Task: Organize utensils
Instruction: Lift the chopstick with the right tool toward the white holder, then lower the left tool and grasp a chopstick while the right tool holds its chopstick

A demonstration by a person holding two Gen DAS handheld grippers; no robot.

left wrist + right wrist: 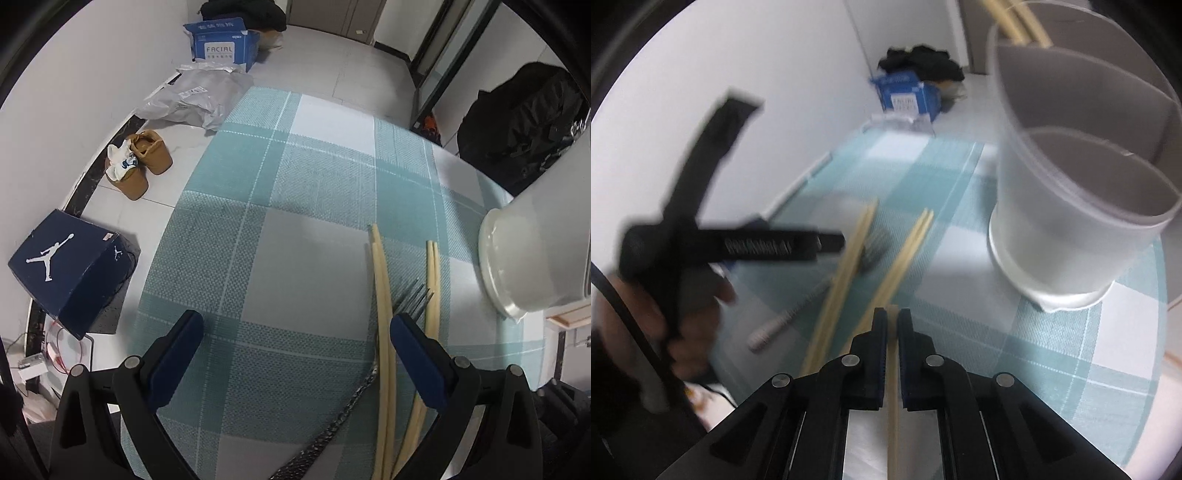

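Going left to right: the left claw [295, 339] is spread wide and holding nothing, hanging over the bench [295, 177] with its checked teal cloth. Its right finger sits just over the loose utensils, but nothing is between the pads. In the right wrist view you can see the person's hand [646, 295] wrapped round that left tool, blurred.

Next along are the utensils left on the cloth: one pair of chopsticks [382, 295], a fork [413, 295] lying between the pairs with its tines pointing away, and a second pair of chopsticks [432, 280] just beside it. There's also a dark textured handle [347, 410] running diagonally under the nearer pair; can't tell for sure whether it belongs to the fork.

Then the right claw [893, 325], pressed nearly together and pinching a single chopstick [893, 424] that runs straight back between the pads.

Far right is the frosted utensil holder [1082, 206], standing on the bench with divided compartments. A few chopsticks [1019, 22] already poke out of the back compartment; the front one looks empty.

So I'd say we're mid-task: one stick is gripped and the step in hand is carrying it to the holder. The next move needs a lift up over the rim, tipping the stick upright, and dropping it into the back compartment with its mates, not the front one.
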